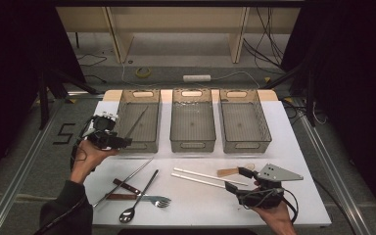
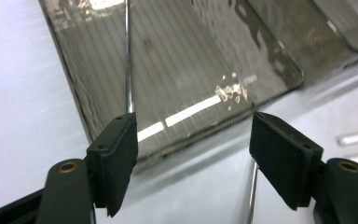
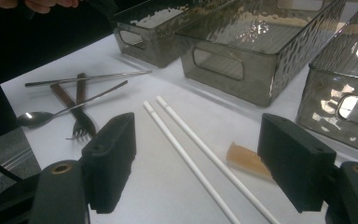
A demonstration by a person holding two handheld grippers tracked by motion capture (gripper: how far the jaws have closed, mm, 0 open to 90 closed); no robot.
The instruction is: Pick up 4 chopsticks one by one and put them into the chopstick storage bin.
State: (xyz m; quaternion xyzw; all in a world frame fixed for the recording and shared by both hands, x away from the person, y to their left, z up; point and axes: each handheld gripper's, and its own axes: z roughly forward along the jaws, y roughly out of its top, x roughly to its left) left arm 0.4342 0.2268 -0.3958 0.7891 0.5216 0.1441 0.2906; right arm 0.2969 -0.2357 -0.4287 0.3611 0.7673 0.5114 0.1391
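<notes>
Left gripper (image 1: pixel 122 142) hung by the near edge of the left bin (image 1: pixel 152 115), jaws wide apart with nothing between them. One metal chopstick (image 1: pixel 136 123) leaned inside that bin, its tip toward one o'clock. Its mate (image 1: pixel 123 181) lay on the table (image 1: pixel 293 147) at six o'clock from the bin. Right gripper (image 1: pixel 236 179) stood open and empty beside the white chopsticks (image 1: pixel 203 177).

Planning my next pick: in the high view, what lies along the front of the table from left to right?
Metal chopstick → spoon → white chopsticks → wooden piece → right gripper.
</notes>
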